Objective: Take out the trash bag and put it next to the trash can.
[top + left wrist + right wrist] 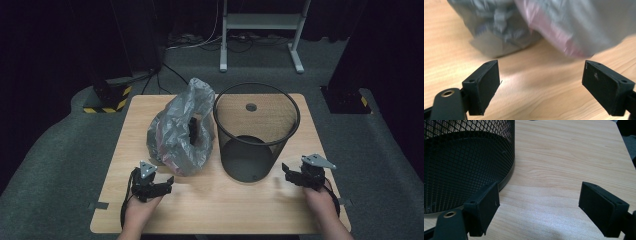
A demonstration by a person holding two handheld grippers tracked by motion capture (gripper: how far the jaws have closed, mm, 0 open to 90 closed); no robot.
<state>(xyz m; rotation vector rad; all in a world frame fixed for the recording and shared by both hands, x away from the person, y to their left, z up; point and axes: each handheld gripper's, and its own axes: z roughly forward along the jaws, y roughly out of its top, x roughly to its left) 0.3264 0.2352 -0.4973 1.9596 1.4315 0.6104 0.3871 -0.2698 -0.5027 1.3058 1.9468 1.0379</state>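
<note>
Currently two released tools: left tool (167, 182), right tool (286, 172); one bag (181, 127), one basket (256, 131).

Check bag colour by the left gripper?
Translucent grey bag with a pink patch showing through; clearest in the left gripper view.

No readable text, label, brand or number appears on the bag (181, 131), the bin (256, 131) beside it, or the table (210, 205).

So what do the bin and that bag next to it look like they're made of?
Bin: black wire mesh, likely painted metal; its diamond grid lets the table show through, with a solid rim and base band.
Bag: thin grey plastic film, slightly glossy and translucent; it is crumpled, and something pink shows through.
</note>
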